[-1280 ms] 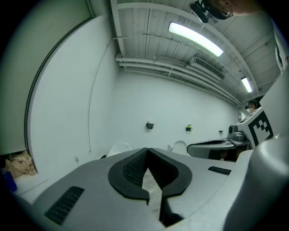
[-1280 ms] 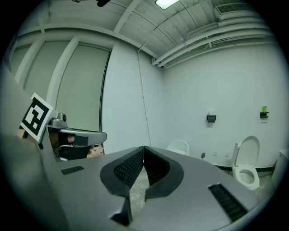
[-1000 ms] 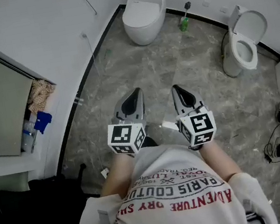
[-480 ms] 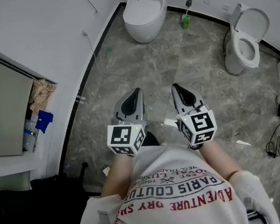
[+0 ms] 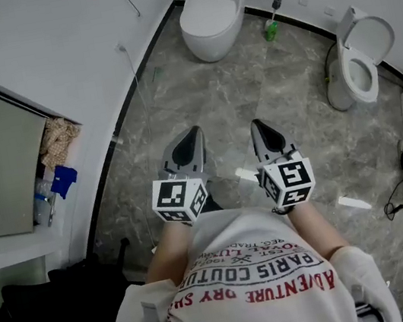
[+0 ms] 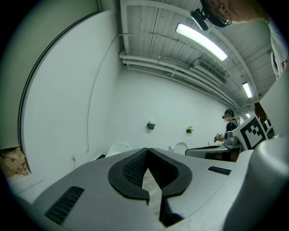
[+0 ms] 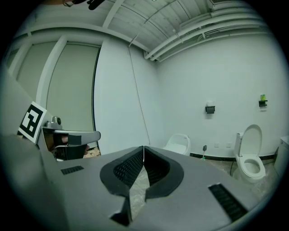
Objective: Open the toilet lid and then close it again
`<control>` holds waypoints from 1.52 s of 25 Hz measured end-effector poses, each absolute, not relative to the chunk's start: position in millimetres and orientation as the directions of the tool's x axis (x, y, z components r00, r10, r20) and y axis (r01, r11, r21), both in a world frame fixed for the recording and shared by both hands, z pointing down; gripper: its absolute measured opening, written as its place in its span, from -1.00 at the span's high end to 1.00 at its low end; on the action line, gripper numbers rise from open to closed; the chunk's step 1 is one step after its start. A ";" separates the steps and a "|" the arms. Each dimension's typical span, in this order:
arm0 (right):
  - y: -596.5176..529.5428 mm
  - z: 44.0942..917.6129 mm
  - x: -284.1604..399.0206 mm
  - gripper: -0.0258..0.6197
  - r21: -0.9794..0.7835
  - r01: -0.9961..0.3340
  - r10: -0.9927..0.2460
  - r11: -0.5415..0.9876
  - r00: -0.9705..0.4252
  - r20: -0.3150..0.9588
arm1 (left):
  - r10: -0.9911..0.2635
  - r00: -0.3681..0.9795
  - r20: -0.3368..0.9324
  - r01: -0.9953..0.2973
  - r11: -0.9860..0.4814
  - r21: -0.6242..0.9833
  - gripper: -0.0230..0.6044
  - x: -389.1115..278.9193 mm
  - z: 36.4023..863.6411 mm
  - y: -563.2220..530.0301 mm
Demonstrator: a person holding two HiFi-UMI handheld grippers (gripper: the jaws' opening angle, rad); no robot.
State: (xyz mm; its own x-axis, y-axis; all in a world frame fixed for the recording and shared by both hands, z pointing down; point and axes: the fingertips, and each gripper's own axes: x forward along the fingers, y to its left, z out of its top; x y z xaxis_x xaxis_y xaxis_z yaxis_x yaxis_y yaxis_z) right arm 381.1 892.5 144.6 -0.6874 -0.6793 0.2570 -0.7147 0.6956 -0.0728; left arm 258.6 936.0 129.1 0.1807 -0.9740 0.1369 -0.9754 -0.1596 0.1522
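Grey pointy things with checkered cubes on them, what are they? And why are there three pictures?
They are tools that a person holds, one in each hand: the left gripper and the right gripper. The cubes are part of them. Each gripper has two jaws for pinching things. Both are shut and hold nothing. The head view comes from a camera on the person's head, looking down at the marble floor. The other two pictures come from small cameras riding on each gripper. On the floor stand a toilet with its lid closed, a toilet with its lid up and a green bottle.
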 end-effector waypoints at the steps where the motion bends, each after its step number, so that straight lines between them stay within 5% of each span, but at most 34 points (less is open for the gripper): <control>1: 885.3 145.7 371.5 0.87 -0.072 -0.717 -0.681 0.694 -0.685 0.260 | -0.974 0.182 0.138 -0.975 -0.160 0.157 0.90 248.2 129.8 928.8; 20: 746.6 147.8 158.2 0.87 -0.073 -0.796 -0.758 0.600 -0.596 0.267 | -0.951 0.270 0.147 -0.957 -0.249 0.148 0.90 18.6 124.6 779.4; 38: 584.0 192.5 117.1 0.87 -0.109 -0.808 -0.741 0.579 -0.577 0.343 | -0.923 0.307 0.234 -0.942 -0.260 0.213 0.90 -18.9 174.8 625.3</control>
